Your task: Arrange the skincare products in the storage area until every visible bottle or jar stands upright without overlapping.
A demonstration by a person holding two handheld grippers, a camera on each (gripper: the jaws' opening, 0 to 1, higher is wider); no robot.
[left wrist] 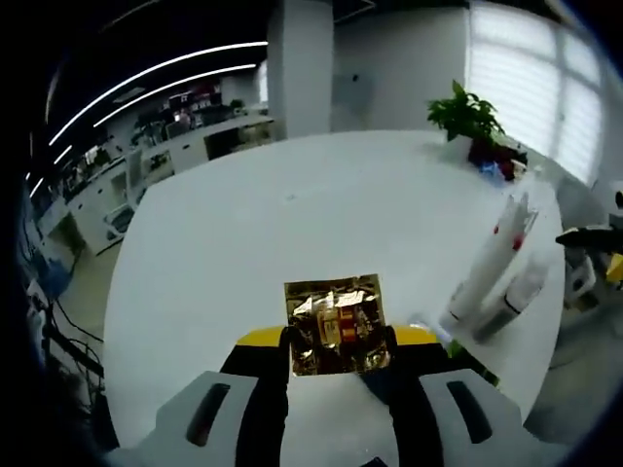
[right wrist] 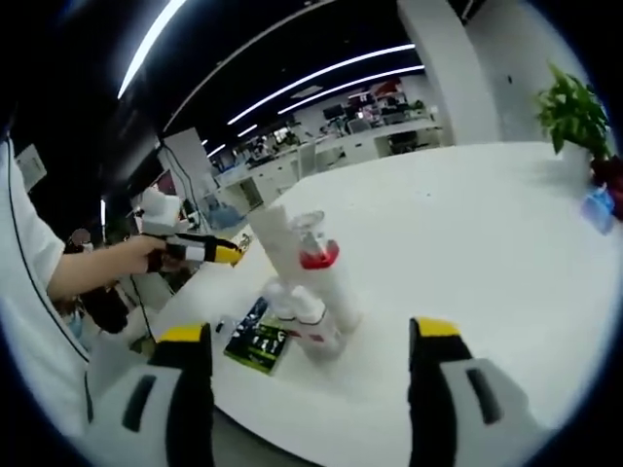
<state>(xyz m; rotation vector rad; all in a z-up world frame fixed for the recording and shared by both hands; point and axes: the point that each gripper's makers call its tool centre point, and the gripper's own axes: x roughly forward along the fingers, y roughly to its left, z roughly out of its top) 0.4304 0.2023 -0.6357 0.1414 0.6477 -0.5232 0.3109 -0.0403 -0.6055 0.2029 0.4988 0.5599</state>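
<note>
My left gripper (left wrist: 336, 341) is shut on a gold foil packet (left wrist: 336, 323), held just above the white table (left wrist: 292, 214). To its right a tall white bottle (left wrist: 490, 261) with a red ring and clear cap stands beside a shorter white bottle (left wrist: 513, 300). In the right gripper view my right gripper (right wrist: 310, 336) is open, its jaws wide apart in front of the tall bottle (right wrist: 310, 265). The shorter white bottle (right wrist: 304, 326) lies at its foot, touching it. A dark green packet (right wrist: 255, 342) lies flat by them. The left gripper (right wrist: 202, 251) is off to the left in a hand.
A potted plant (left wrist: 467, 115) and small blue and red items (left wrist: 494, 165) stand at the table's far right edge; the plant (right wrist: 574, 112) also appears in the right gripper view. The bottles sit close to the table's near edge (right wrist: 292, 428). Desks and shelves fill the room behind.
</note>
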